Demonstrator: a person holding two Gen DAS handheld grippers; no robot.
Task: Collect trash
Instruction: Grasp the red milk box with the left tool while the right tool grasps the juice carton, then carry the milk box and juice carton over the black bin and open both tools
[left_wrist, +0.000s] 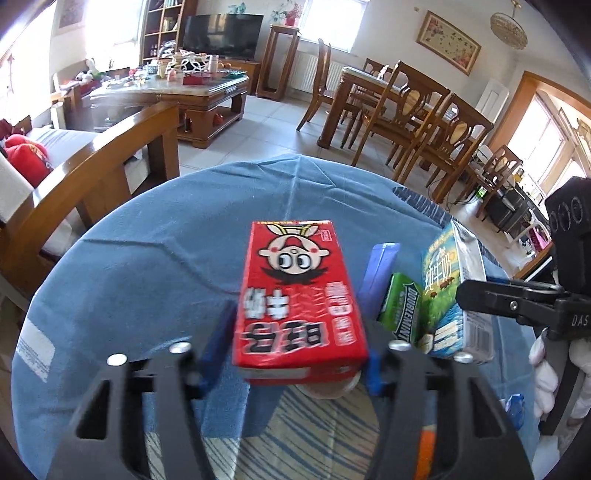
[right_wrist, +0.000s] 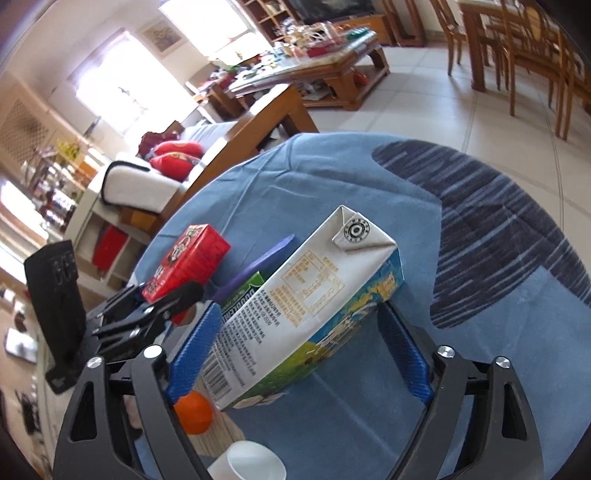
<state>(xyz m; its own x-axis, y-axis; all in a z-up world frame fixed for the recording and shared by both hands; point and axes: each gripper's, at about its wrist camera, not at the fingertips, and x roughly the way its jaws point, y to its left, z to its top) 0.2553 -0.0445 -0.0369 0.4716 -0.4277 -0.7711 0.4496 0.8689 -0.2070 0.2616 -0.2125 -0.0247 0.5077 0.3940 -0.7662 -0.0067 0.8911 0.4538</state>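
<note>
Closest to the lens, the left gripper (left_wrist: 301, 339) had its blue pads right up against both sides of a red drink carton (left_wrist: 301, 299), the one with the cartoon face printed upside down. Jaws were roughly a third open and the carton filled that gap, so it looked clamped. The carton sat tilted above the blue tablecloth (left_wrist: 147, 258), and a pale round thing peeked out just under its near end, too hidden to name.

The right gripper (right_wrist: 299, 343) was much wider. A blue-and-green milk carton (right_wrist: 310, 317) lay between its blue fingers (right_wrist: 195, 347), leaning over with the folded top pointing away. The left finger touched the barcode side; on the other side I honestly couldn't tell if the pad was pressing or just beside it. So maybe gripped, maybe not.

Near the bottom of the right wrist view sat a small orange ball (right_wrist: 194, 411) just beside the left finger, and a white paper cup (right_wrist: 247, 461) below that.

Between the two cartons stood a green Doublemint gum pack (left_wrist: 400, 314) and a purple flat box (left_wrist: 380, 273) behind it, both packed close to the milk carton.

A hand in a white glove (left_wrist: 546, 373) held the right tool at the edge of the left view.

Further off: a wooden sofa (left_wrist: 110, 177) with red cushions, a cluttered coffee table (left_wrist: 184, 92), dining chairs (left_wrist: 424, 122) and a TV (left_wrist: 221, 35).
</note>
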